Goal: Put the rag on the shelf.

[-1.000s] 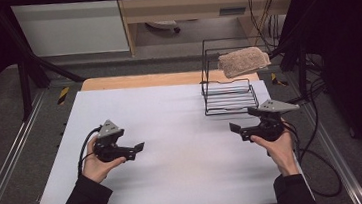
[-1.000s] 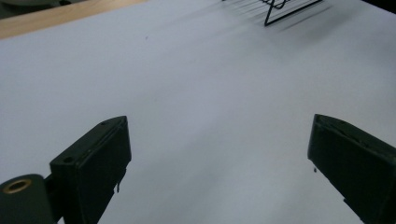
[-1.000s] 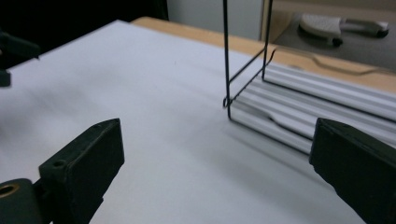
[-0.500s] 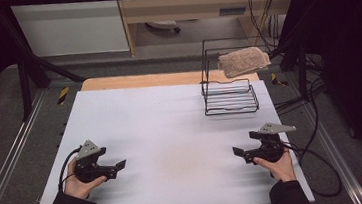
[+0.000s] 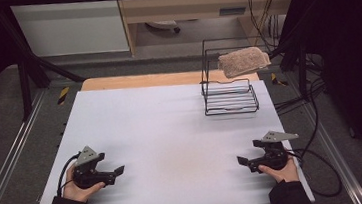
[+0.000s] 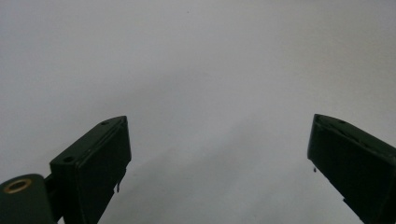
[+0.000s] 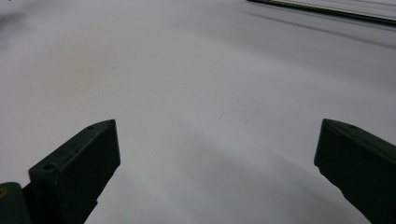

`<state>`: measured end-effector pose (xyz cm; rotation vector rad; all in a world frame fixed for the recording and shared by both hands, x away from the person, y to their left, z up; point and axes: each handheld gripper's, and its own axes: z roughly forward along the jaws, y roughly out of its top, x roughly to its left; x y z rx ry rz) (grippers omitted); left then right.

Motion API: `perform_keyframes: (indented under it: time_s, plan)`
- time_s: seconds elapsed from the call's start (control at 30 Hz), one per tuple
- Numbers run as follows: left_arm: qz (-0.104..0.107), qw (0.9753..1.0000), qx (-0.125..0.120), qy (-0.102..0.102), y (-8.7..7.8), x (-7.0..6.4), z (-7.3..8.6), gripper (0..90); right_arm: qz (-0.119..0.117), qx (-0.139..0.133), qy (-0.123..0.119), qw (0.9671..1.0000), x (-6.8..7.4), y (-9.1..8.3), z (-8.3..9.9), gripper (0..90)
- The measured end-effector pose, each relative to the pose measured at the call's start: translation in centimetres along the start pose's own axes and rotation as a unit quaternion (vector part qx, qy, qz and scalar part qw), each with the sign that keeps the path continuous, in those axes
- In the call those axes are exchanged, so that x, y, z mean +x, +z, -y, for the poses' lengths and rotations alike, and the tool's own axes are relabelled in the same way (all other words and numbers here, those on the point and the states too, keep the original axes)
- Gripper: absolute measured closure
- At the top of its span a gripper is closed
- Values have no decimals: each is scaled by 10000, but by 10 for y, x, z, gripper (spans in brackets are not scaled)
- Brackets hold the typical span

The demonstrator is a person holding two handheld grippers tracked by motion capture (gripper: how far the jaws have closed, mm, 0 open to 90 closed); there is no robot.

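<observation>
Two grippers rest low at the near edge of the white bench (image 5: 171,123), the left gripper (image 5: 118,171) at the near left corner and the right gripper (image 5: 241,161) at the near right, each pointing inward toward the other. Both have their jaws spread wide with nothing between them; each gripper view looks past the black jaws onto bare white surface. Nearest thing to work on is the beige cloth (image 5: 243,61), draped over the top rail of the black wire rack (image 5: 230,97) at the far right of the bench, well apart from both grippers. It looks like a thick, fluffy towel or pad: probably light, soft and limp, likely to sag and fold once lifted, not fragile and not slippery. A pinch on the overhanging edge that faces the person, taking a good bunch of the pile between the jaws, should hold it; the wire rack seems light enough to shift if the cloth snags on it.
</observation>
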<state>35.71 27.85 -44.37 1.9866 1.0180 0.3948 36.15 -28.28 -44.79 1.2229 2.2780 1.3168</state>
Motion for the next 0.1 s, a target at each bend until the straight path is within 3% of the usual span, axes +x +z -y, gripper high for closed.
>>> perform_keyframes:
  time_s: [0.1]
  plan:
    - [2,10000,10,-9,0,0,1,61,-5,65,6,10000,1,1,0,7]
